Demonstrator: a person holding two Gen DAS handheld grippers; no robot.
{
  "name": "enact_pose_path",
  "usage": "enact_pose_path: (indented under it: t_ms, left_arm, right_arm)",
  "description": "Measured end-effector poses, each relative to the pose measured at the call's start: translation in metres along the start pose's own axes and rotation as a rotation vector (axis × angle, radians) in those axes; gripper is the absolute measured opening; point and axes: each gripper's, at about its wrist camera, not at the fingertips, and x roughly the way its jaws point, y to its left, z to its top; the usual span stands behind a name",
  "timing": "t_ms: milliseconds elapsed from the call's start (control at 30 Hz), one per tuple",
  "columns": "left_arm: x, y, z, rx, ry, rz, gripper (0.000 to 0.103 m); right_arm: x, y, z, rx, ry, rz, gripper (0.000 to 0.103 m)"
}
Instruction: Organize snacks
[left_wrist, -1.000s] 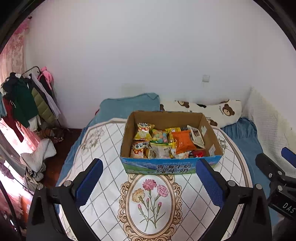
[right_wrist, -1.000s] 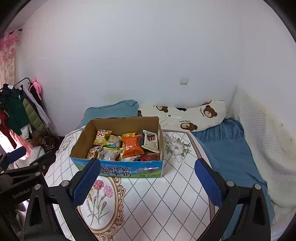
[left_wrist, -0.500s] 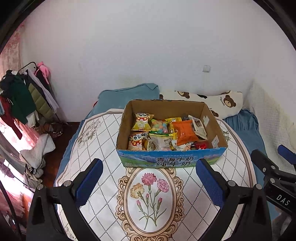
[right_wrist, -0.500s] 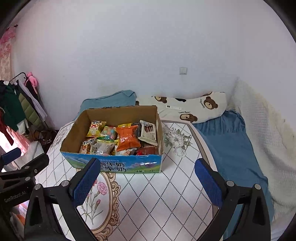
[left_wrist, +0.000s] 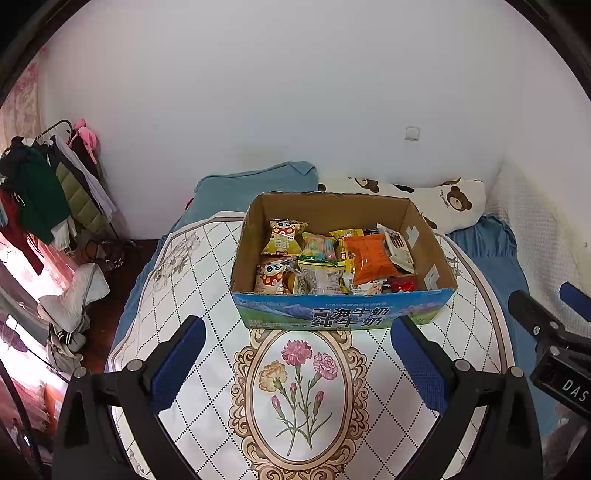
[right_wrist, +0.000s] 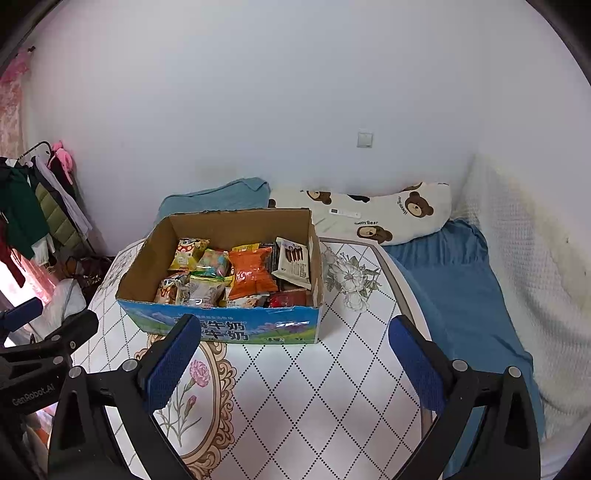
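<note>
An open cardboard box (left_wrist: 343, 319) with a blue printed front stands on a round table (left_wrist: 177, 280) with a white floral cloth. It holds several snack packets, among them an orange bag (left_wrist: 369, 258) and a yellow cartoon bag (left_wrist: 282, 238). The box also shows in the right wrist view (right_wrist: 225, 328), with the orange bag (right_wrist: 251, 273) and a white packet (right_wrist: 293, 262). My left gripper (left_wrist: 297, 332) is open and empty, just in front of the box. My right gripper (right_wrist: 293, 334) is open and empty, in front of the box's right part.
A bed with blue bedding (right_wrist: 454, 280) and a bear-print pillow (right_wrist: 384, 214) lies behind and right of the table. A rack of clothes (left_wrist: 44, 195) stands at the left. A white knitted blanket (right_wrist: 535, 266) covers the right side.
Both grippers have moved closer to the box, which now looks larger and lower in both views. Both stay open.
</note>
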Motion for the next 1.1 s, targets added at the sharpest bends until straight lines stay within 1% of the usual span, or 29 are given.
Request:
enact_pose_path:
  t_ms: [300, 1100]
  left_arm:
    - [0.0002, 0.0010, -0.0020, -0.002, 0.003, -0.005, 0.103]
    - [-0.0086, -0.0023, 0.0024, -0.006, -0.019, -0.012, 0.103]
  right_arm:
    - [-0.0023, 0.0007, -0.0008, -0.008, -0.004, 0.001, 0.103]
    - [-0.0075, -0.0006, -0.0011, -0.005, -0.005, 0.017, 0.103]
